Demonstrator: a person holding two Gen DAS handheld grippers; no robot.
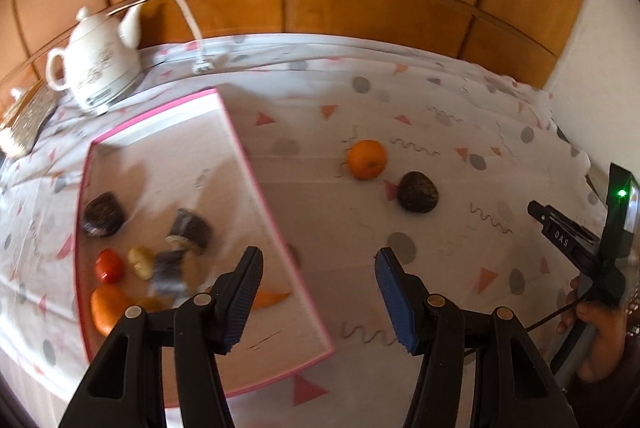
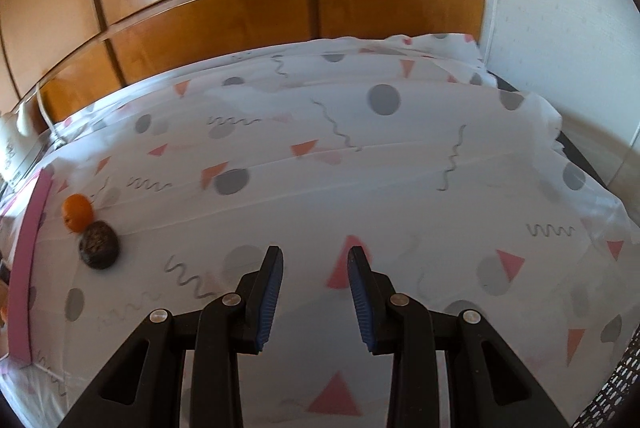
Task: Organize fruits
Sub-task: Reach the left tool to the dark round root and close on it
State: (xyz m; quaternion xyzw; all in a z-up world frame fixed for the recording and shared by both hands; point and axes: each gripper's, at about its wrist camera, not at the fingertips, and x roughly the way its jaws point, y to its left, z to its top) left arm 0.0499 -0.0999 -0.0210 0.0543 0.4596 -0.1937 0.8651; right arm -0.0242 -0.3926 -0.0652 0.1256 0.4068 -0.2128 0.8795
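The round orange citrus fruit [image 1: 367, 159] and the dark, rough-skinned oval fruit [image 1: 417, 192] lie touching, right of centre in the left wrist view and at the left edge of the right wrist view, on the white cloth with grey dots and pink triangles [image 1: 440, 132]. The orange is near spherical, with no long axis to speak of; its stem dimple seems to face the camera. The dark fruit's long axis runs roughly left to right across the frame.

To their left sits the shallow pink-rimmed white tray [image 1: 236, 132], already holding several blurred fruits, among them a small red one [image 1: 109, 265]. Judging by this, the sorting is well along, with these two left outside.

The left gripper [image 1: 318, 298] hangs over the tray's right rim, jaws apart and empty. The right gripper [image 2: 316, 298] stands over bare cloth, narrowly parted, grasping nothing. Next, one gripper likely swings to the pair and spreads wider than either fruit.
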